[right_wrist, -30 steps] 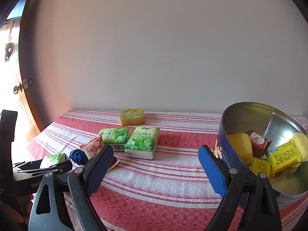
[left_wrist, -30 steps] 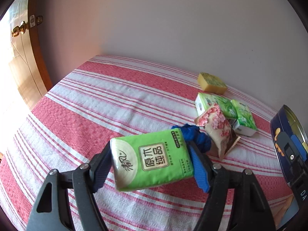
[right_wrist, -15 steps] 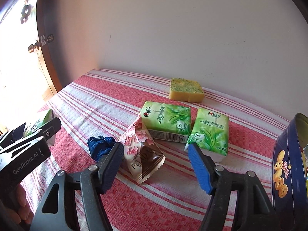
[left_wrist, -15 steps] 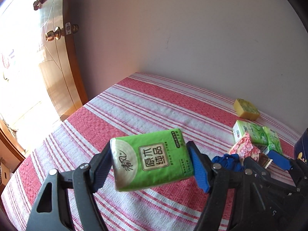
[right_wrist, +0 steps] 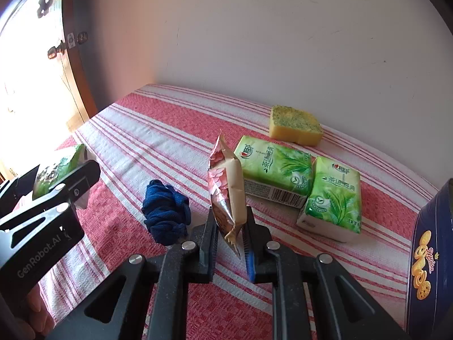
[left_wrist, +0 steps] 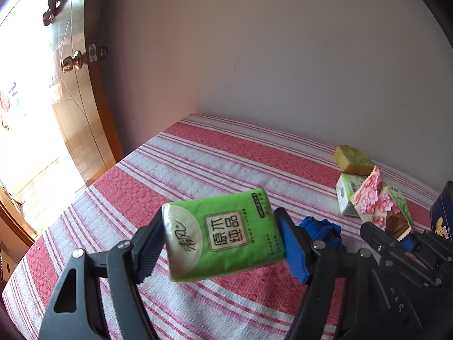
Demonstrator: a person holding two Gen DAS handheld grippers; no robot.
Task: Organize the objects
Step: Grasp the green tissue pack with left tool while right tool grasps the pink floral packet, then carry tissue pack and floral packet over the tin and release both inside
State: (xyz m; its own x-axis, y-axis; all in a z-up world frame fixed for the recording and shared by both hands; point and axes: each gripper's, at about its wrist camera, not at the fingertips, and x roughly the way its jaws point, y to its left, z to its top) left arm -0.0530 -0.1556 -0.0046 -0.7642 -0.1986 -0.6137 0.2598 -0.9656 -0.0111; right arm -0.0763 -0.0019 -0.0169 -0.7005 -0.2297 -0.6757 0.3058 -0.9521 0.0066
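Pinching the flowered snack packet point(right_wrist: 226, 187) upright between its closed pads, my right gripper point(right_wrist: 230, 238) hovers above the striped cloth point(right_wrist: 147, 130), beside the blue scrunchie point(right_wrist: 165, 215). My left gripper point(left_wrist: 223, 249) clamps a green tissue pack point(left_wrist: 222, 233) crosswise, clear of the cloth.

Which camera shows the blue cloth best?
The right wrist view: the blue cloth lies whole and unhidden on the striped tablecloth, left of the snack packet. In the left wrist view the cloth is partly hidden behind the left gripper.
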